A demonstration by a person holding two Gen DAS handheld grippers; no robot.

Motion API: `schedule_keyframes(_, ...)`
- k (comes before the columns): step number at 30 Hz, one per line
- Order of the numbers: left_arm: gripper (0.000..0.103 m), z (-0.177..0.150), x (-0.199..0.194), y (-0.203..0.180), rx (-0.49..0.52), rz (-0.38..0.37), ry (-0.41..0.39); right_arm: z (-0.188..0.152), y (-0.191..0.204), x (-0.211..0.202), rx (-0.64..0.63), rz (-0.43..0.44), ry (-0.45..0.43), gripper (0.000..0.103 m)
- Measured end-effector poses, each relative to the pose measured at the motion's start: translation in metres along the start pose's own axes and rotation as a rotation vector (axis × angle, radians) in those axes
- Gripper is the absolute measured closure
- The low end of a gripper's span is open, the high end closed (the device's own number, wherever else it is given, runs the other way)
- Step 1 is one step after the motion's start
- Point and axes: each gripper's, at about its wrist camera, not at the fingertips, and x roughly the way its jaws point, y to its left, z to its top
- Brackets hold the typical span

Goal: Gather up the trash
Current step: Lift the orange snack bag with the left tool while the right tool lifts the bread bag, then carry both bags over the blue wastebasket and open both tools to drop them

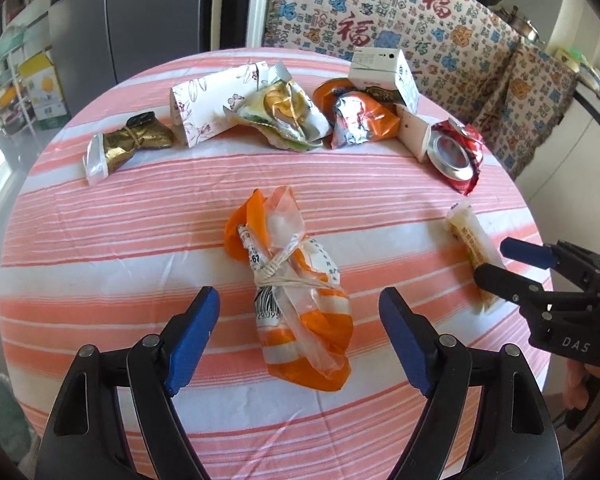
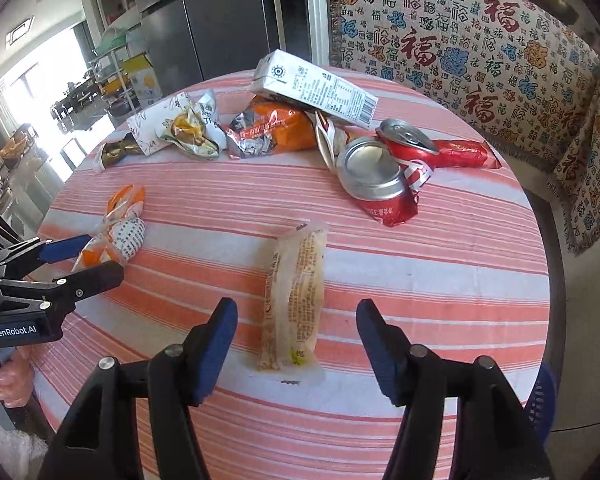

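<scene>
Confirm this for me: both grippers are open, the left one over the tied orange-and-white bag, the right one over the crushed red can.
Wrong on the right gripper: the right wrist view shows its open jaws either side of the pale yellowish snack wrapper; the crushed red can lies farther back. The left gripper is open over the tied orange-and-white bag.

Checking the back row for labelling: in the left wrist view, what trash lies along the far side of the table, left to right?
Gold wrapper → floral box → crumpled foil wrapper → orange bag → crushed red can.
</scene>
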Motion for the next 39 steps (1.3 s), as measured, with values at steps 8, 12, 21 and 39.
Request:
schedule_keyframes(8,0.057,0.001,0.003,0.001,0.022,-0.008,0.009,-0.001,-0.001,0.008,0.011,0.029,0.028,0.083)
schedule_keyframes(12,0.058,-0.003,-0.004,0.001,0.024,-0.059,-0.006,-0.007,-0.011,-0.012,0.066,0.057,-0.029,0.084)
schedule_keyframes(21,0.058,-0.01,-0.016,-0.037,0.063,-0.12,-0.025,-0.02,-0.034,-0.03,0.132,0.073,-0.072,0.084)
schedule_keyframes(39,0.058,-0.01,-0.02,-0.162,0.194,-0.276,-0.014,-0.059,-0.116,-0.078,0.256,-0.002,-0.119,0.084)
